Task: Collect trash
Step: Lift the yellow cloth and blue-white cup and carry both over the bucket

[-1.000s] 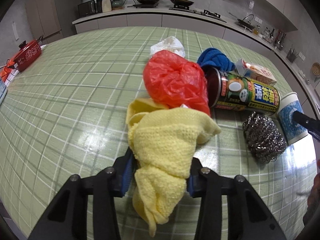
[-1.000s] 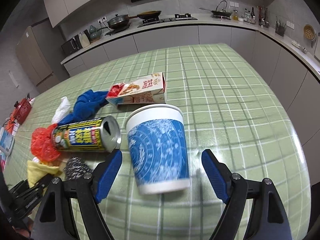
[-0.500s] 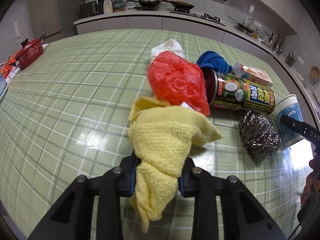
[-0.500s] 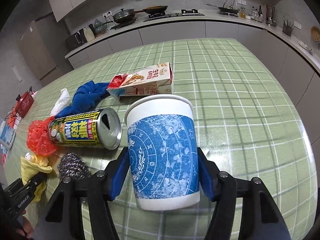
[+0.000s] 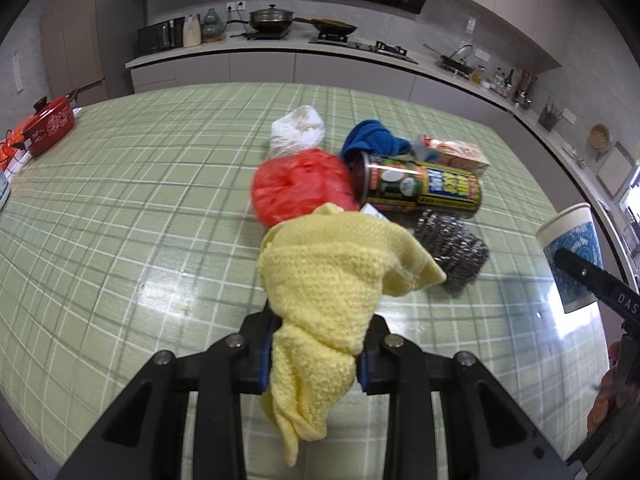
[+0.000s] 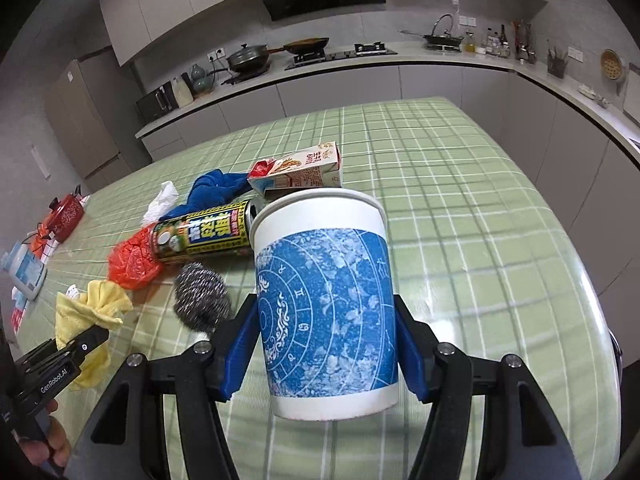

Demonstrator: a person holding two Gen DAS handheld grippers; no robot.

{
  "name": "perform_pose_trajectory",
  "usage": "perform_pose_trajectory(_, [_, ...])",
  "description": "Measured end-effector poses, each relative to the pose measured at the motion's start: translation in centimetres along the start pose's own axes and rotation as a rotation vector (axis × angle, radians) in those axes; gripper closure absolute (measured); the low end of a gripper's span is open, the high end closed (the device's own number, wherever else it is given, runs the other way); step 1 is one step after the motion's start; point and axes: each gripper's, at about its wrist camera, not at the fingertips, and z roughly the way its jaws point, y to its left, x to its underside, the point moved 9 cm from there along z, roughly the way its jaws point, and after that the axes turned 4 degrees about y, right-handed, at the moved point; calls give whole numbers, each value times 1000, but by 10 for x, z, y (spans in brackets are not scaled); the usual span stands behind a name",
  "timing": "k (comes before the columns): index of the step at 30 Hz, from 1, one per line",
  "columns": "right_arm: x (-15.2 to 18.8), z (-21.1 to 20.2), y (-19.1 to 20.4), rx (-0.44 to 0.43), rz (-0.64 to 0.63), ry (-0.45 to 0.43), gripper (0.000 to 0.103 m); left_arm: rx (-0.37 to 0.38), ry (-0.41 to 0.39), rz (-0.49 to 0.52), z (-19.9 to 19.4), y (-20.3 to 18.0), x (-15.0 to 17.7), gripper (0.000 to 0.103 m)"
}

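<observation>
My left gripper is shut on a yellow knitted cloth and holds it above the green checked table. My right gripper is shut on a blue-and-white paper cup, lifted off the table; the cup also shows at the right of the left wrist view. On the table lie a red plastic bag, a white plastic bag, a blue cloth, a tipped can, a steel scourer and a flattened carton.
A red pot stands at the table's far left edge. A kitchen counter with pans and a stove runs behind the table. The table's right edge drops off near the counter.
Both grippers closed, the left on the yellow cloth and the right on the cup. Both then rose, lifting cloth and cup off the table.
</observation>
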Motion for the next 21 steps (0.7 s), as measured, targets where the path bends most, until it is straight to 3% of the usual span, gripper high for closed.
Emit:
perform_pose_trajectory(10, [31,-59,-20,62,85,-66,38,143,-22,144,-30,-61,6,71])
perform_pose_trajectory(21, [69,-125,-93,167,200,-123,38,262,-20,292,-48,-162,30,71])
